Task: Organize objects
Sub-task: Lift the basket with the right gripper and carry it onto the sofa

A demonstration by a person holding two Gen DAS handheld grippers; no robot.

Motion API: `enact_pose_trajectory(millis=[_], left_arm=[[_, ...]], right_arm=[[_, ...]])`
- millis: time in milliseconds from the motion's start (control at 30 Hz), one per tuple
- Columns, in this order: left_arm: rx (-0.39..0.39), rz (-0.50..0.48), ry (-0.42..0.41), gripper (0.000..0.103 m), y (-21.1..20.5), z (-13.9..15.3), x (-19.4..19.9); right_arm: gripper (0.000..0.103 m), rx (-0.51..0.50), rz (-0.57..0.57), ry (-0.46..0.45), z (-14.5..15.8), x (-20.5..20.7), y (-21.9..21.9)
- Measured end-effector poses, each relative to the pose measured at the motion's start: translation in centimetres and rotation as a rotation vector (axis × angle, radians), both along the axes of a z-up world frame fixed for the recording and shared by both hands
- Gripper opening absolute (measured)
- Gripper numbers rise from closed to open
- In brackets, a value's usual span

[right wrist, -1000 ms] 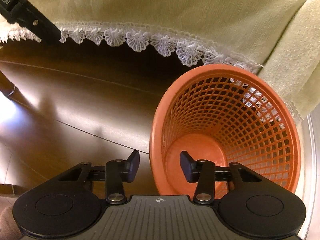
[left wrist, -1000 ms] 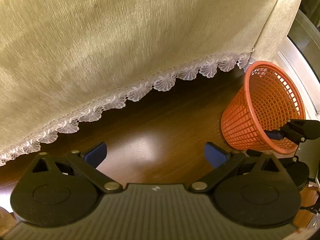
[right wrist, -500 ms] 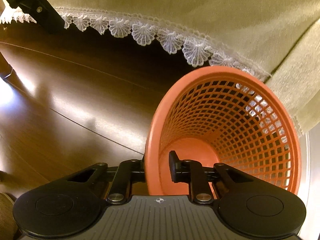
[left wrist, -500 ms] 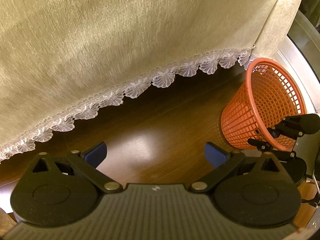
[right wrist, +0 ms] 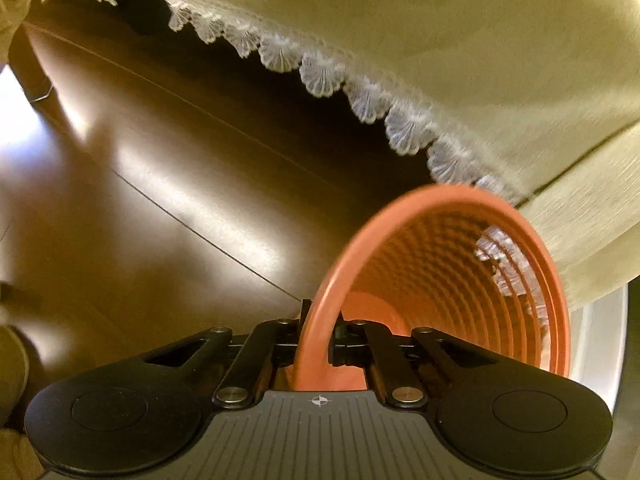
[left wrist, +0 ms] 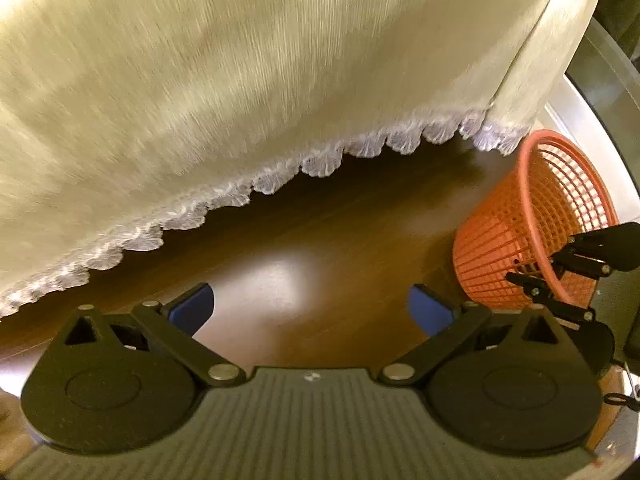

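Observation:
An orange mesh basket (right wrist: pixel 460 272) is tilted over the dark wood floor, with nothing visible inside it. My right gripper (right wrist: pixel 320 328) is closing tight on the basket's near rim, one pad outside the wall and one inside, both pressing on it. In the left wrist view the same basket (left wrist: pixel 520 232) is at the far right, with the right gripper (left wrist: pixel 536 270) clamped on its rim. My left gripper (left wrist: pixel 310 308) hangs open over bare floor, its blue pads wide apart and nothing between them.
A cream cloth with a white lace hem (left wrist: pixel 280 176) hangs down across the back, close behind the basket. The glossy wood floor (right wrist: pixel 180 184) stretches out to the left. A pale sill or frame (left wrist: pixel 588 128) borders the right side.
The right gripper's jaws went from straddling the basket rim to shut on it, and the basket has tipped and risen. The left gripper rose a little and stayed open.

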State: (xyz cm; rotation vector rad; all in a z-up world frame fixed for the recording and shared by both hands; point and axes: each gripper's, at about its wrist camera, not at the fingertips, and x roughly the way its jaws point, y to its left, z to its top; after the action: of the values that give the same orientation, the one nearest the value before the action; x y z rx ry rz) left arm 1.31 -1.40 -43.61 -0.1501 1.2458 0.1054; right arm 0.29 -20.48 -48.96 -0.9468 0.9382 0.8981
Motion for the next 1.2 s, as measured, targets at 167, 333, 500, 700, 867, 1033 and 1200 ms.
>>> enact_pose_trajectory(millis=[167,333,500,700,867,1033,1200], left_arm=[[-0.001,0.041,-0.002,0.101,0.0,7.4,0.5],[0.02,0.09,-0.039,0.101,0.5,17.8,2.1],[0.054,0.144,-0.12,0.101,2.2,27.7,4.6],[0.09,0.156,-0.218,0.101,5.7,35.6,7.9],[0.123,0.091,-0.262,0.101,9.8,38.4,11.0],[0.111,0.0,-0.254,0.101,14.8,38.1,14.9],[0.085,-0.109,-0.257,0.101,20.5,35.5,19.2]], right_arm=[[0.002,-0.029,0.022,-0.008,8.1,-0.3,-0.1],[0.002,-0.022,-0.001,-0.037,19.0,0.8,0.4],[0.002,-0.004,-0.003,-0.094,29.1,2.2,2.3],[0.002,0.032,-0.042,-0.174,36.9,5.0,5.2],[0.002,0.042,-0.045,-0.205,39.0,7.6,8.7],[0.002,0.026,-0.08,-0.209,38.6,9.8,14.0],[0.002,-0.048,-0.149,-0.222,35.9,13.0,19.5]])
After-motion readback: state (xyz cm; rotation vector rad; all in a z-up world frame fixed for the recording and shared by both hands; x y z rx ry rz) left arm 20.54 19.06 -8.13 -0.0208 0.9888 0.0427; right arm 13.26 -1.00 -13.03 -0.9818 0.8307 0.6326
